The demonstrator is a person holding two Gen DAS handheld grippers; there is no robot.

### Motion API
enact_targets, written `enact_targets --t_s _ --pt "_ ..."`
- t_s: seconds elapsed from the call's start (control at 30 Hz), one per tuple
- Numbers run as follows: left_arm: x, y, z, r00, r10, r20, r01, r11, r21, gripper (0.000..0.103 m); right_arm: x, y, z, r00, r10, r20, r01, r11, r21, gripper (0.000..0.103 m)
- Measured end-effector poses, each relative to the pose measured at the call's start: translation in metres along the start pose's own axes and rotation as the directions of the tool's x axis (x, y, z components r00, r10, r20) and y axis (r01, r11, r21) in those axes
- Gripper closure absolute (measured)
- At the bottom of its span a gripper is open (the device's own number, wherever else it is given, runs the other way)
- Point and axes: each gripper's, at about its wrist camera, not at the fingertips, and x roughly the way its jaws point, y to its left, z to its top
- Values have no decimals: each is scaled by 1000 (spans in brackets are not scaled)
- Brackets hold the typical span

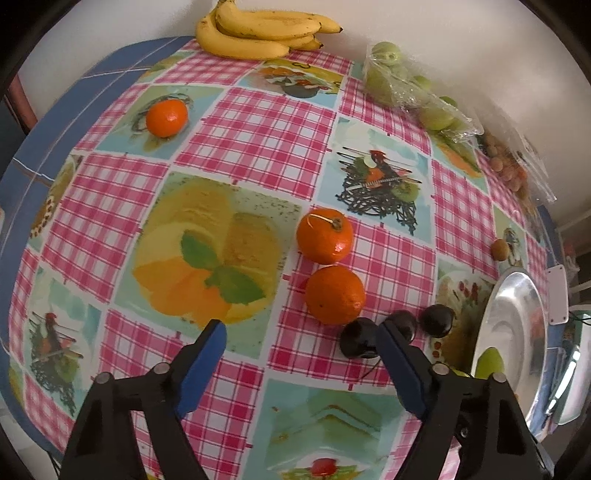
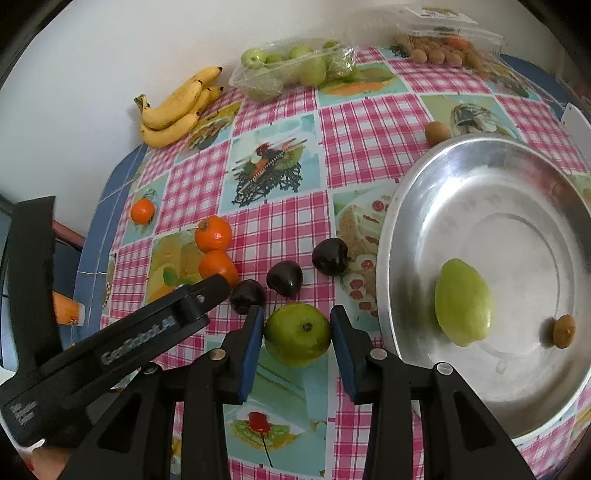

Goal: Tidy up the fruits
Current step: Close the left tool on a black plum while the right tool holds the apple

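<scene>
The table [image 2: 280, 229], under a checked fruit-print cloth, abuts the white wall. Only the right wrist view shows the round metal tray [image 2: 413, 236] whole, near the table's edge, holding one green lemon-shaped fruit [image 2: 463, 302] and one small brown fruit [image 2: 564, 331]; the left view catches just its rim. Open cloth lies at centre. Counted: one banana bunch [image 1: 258, 33], three oranges [image 1: 334, 294], three dark plums [image 2: 284, 278]. The right gripper [image 2: 297, 334] is clamped on a green guava [image 2: 297, 334], just beside the tray. The left gripper [image 1: 301, 341] stands wide, holding nothing, one finger before the plums.
</scene>
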Motion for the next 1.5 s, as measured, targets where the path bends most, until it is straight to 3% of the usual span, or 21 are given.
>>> enact_targets --t_s 0.5,1.03,1.3,1.5 --pt "9 -20 -5 999 -40 -29 42 997 62 39 -21 -9 -4 1000 5 26 -5 1000 13 64" --pt "17 -25 -4 990 -125 -66 128 991 43 71 -22 -13 -3 1000 5 22 -6 999 32 64" --pt "7 -23 -5 992 -119 -52 122 991 48 72 -25 -12 -4 1000 10 29 -11 999 32 64" --pt "-16 -22 -1 991 -135 6 134 989 59 72 -35 -9 -4 998 26 53 -27 999 27 64"
